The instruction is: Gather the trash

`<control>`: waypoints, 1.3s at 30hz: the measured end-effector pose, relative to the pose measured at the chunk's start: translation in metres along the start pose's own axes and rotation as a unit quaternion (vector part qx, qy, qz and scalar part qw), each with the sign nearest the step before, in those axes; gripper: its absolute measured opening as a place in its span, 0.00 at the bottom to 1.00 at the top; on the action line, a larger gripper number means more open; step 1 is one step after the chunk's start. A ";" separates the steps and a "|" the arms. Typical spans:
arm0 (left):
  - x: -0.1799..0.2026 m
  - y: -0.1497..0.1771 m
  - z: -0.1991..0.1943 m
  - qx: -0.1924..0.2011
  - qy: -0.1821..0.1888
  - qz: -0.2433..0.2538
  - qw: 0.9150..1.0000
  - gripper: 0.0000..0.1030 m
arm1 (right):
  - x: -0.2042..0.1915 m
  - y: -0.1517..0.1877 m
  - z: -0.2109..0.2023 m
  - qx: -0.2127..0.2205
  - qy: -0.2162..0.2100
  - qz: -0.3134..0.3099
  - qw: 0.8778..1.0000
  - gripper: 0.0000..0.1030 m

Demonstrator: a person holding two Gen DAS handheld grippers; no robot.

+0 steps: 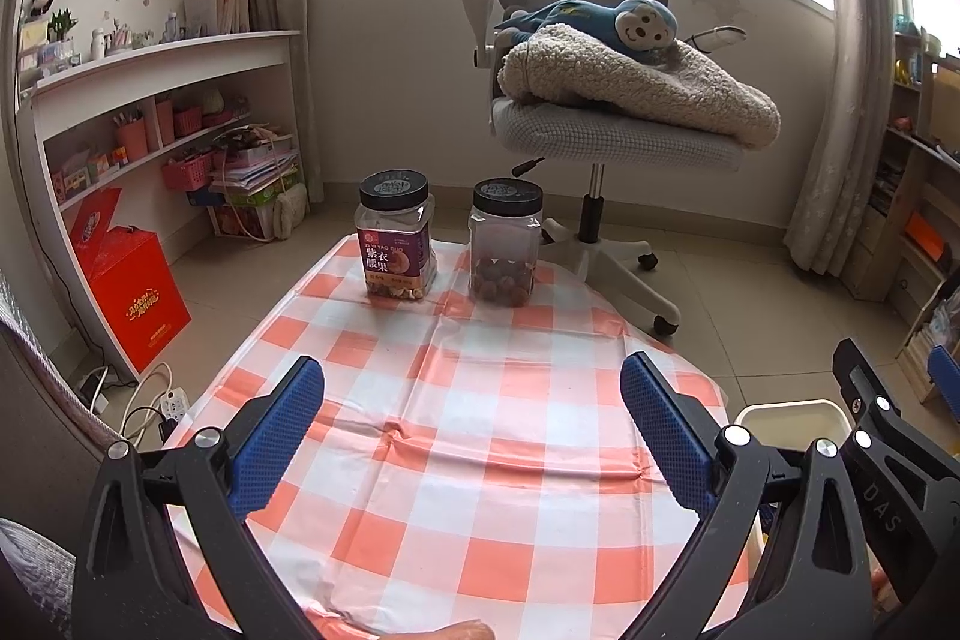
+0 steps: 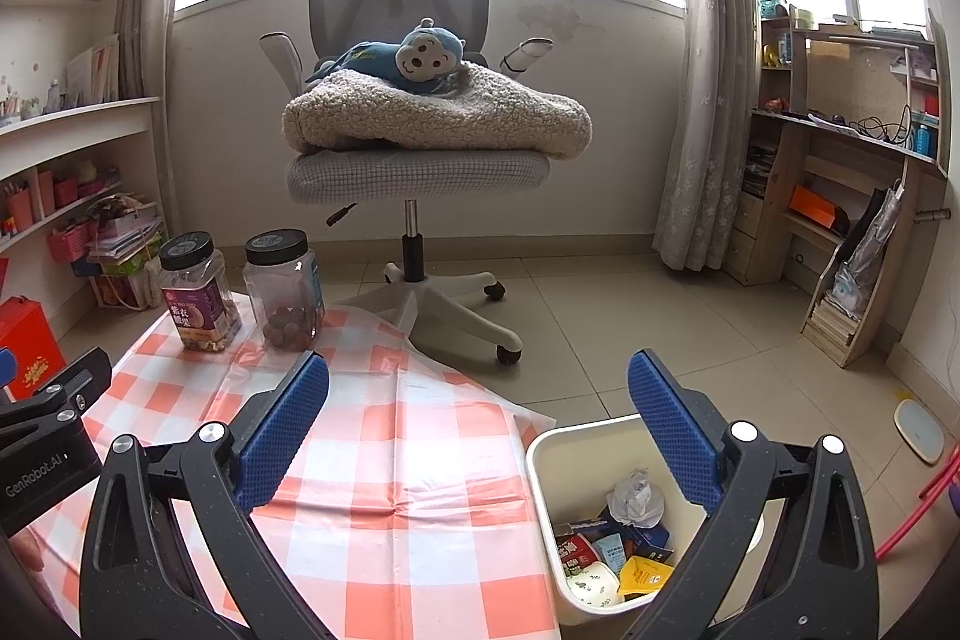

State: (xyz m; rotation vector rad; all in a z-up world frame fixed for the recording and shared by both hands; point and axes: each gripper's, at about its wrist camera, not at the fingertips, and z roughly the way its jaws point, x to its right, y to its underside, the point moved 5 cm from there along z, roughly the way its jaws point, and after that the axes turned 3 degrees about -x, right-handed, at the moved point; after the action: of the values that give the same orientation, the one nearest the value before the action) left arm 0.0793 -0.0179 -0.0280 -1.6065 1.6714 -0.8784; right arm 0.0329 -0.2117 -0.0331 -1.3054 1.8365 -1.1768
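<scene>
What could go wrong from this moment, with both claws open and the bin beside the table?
The two jars stand on a creased tablecloth; dragging the cloth might tip them. The trash bin sits close under the open right claw, so a careless swing may knock it.

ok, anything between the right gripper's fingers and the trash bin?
Nothing. In the right wrist view the open right gripper hangs by the bin, one fingertip over its trash.

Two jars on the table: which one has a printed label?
The left jar, with the purple label. The other jar beside it is bare clear plastic with brown snacks showing at the bottom.
</scene>
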 end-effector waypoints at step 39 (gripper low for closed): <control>0.001 0.005 0.005 -0.001 -0.006 0.011 1.000 0.92 | -0.003 0.008 0.005 -0.018 -0.014 -0.004 1.000 0.93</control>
State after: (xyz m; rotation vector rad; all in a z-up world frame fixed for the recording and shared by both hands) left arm 0.0802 -0.0193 -0.0348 -1.5886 1.6785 -0.8543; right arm 0.0350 -0.2101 -0.0423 -1.3442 1.8411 -1.1297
